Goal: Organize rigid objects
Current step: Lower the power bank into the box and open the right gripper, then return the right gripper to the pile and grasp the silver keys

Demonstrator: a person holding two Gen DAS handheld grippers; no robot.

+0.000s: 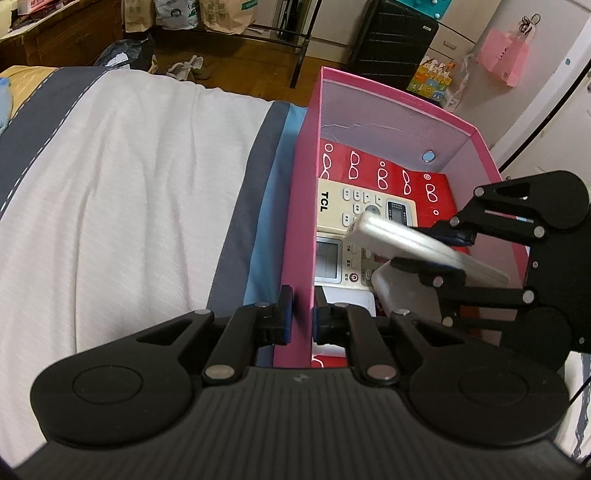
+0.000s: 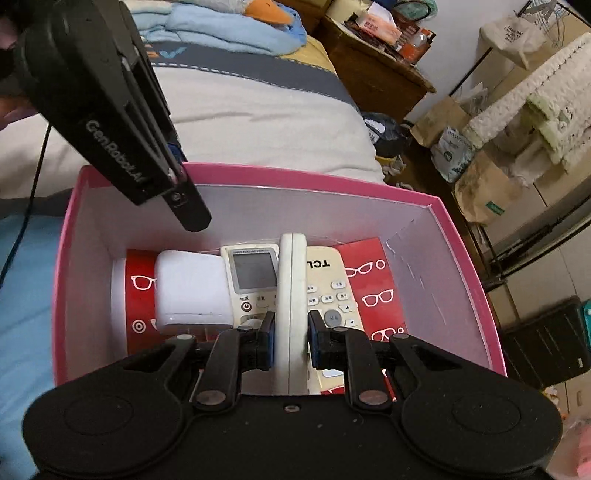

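A pink box (image 1: 299,229) (image 2: 465,258) stands on the bed. My left gripper (image 1: 302,319) is shut on its near wall. In the box lie a red glasses case (image 1: 388,173) (image 2: 373,280), a cream TCL remote (image 1: 354,210) (image 2: 332,291), a second remote with a screen (image 1: 332,258) (image 2: 255,280) and a white block (image 2: 190,295) (image 1: 406,291). My right gripper (image 2: 290,341) (image 1: 439,254) is shut on a white remote (image 2: 291,314) (image 1: 413,240), held on edge over the other remotes inside the box.
The bed has a white cover (image 1: 122,184) with grey and blue bands. Folded blue cloth (image 2: 229,26) lies at its far end. Paper bags (image 2: 480,192), a black suitcase (image 1: 391,37) and a wooden cabinet (image 2: 376,62) stand on the floor around.
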